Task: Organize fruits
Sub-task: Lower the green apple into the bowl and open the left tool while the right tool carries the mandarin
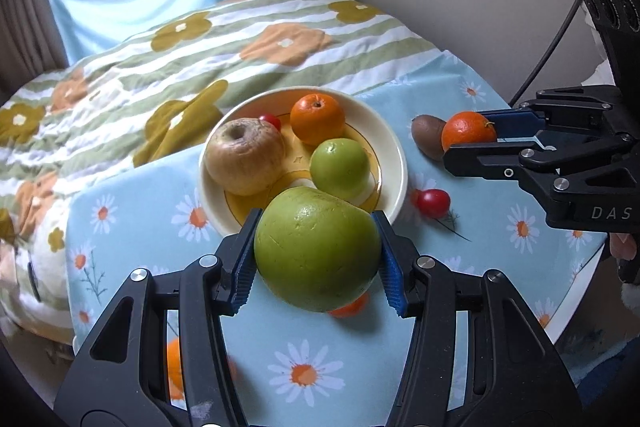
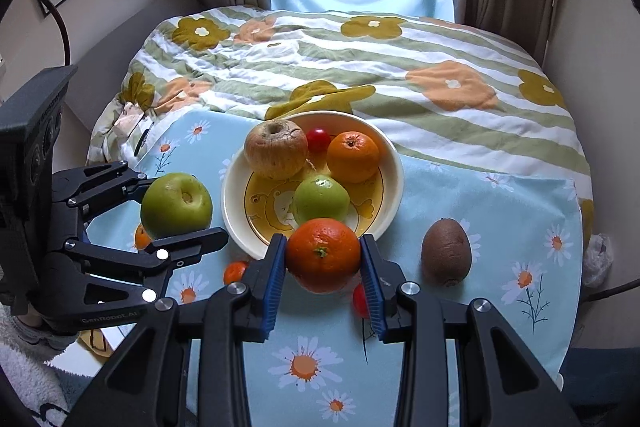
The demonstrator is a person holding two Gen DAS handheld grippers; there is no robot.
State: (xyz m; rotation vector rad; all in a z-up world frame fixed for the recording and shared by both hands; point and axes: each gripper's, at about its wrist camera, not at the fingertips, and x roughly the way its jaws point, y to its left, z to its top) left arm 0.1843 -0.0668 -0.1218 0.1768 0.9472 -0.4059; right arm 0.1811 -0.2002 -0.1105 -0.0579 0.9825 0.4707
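My left tongs point(image 1: 316, 247) are closed on a large green apple point(image 1: 317, 249), blue pads pressed to both its sides, holding it above the worktop point(image 1: 132, 199) just in front of the near rim of the cream bowl point(image 1: 394, 163). My right tongs point(image 2: 323, 267) grip an orange mandarin point(image 2: 323, 254) the same way, also raised near the bowl's front edge.

Inside the bowl lie a wrinkled tan apple point(image 1: 245, 157), a second mandarin point(image 1: 317, 119), a smaller green apple point(image 1: 340, 163) and a cherry tomato point(image 1: 270, 121) tucked at the back.

On the daisy-print cloth, a brown kiwi point(image 2: 447, 251) lies to the right of the bowl, well apart from my right tongs. A red cherry tomato point(image 1: 432, 203) sits just beside the bowl's right rim. Small orange fruits point(image 2: 235, 271) lie on the cloth near the left tongs, partly hidden. Behind the worktop is a bed with a flowered, striped quilt point(image 2: 400, 67).
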